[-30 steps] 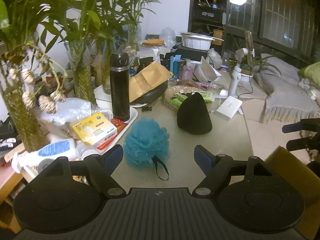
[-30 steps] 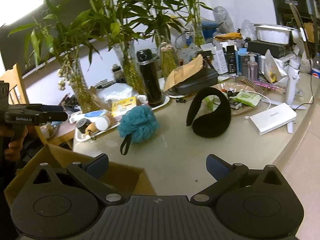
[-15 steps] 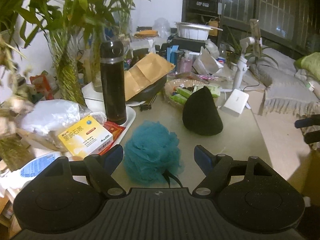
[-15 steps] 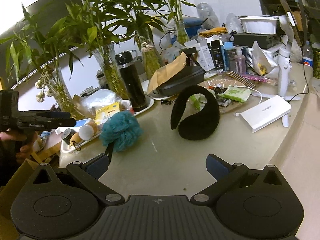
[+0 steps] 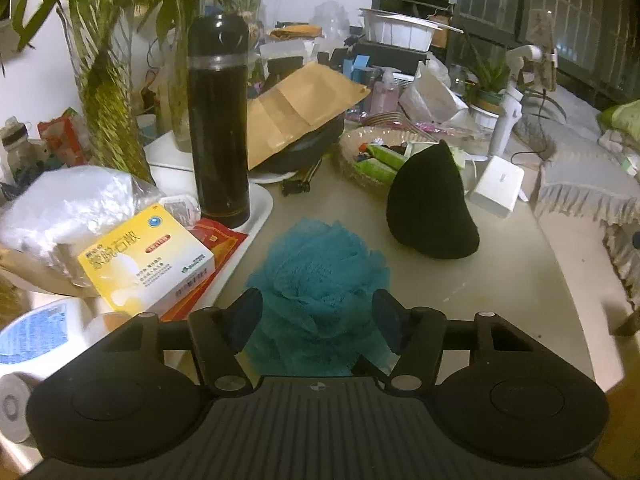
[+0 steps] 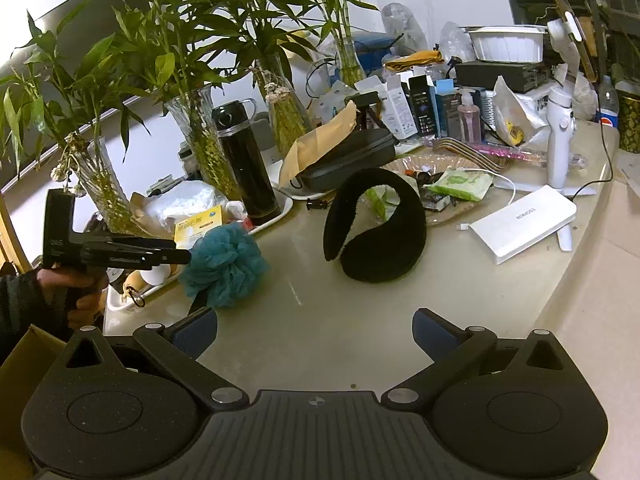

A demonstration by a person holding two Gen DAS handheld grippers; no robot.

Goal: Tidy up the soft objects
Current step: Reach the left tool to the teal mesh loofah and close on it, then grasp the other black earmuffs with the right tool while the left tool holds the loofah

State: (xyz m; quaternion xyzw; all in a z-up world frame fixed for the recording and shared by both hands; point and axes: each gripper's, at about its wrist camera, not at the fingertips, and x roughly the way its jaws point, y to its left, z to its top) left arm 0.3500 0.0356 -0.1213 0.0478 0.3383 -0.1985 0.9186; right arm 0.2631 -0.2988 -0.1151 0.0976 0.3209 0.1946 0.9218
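A teal mesh bath pouf [image 5: 320, 276] lies on the beige table [image 5: 500, 300], near the white tray's corner. My left gripper [image 5: 316, 320] has come down over the pouf's near side. Its jaws are closing, with the pouf between the blue pads [image 5: 244, 316], which sit at its edges without visibly squeezing it. In the right wrist view a hand holds that left gripper [image 6: 180, 254] at the pouf [image 6: 228, 268]. Black fleece earmuffs [image 6: 376, 248] stand further right [image 5: 432, 216]. My right gripper [image 6: 316, 332] hangs open over bare table, nothing between its fingers.
A white tray [image 5: 260, 204] at the left holds a black flask [image 5: 218, 120], a yellow medicine box [image 5: 148, 260] and bottles. Glass vases with bamboo [image 6: 200, 132], a wicker dish [image 5: 360, 152] and a white power bank [image 6: 524, 224] crowd the back. A cardboard box [image 6: 16, 364] sits lower left.
My left gripper moved forward and down onto the pouf, and its jaws narrowed around it. The right gripper's view drifted slightly; the earmuffs stayed put.
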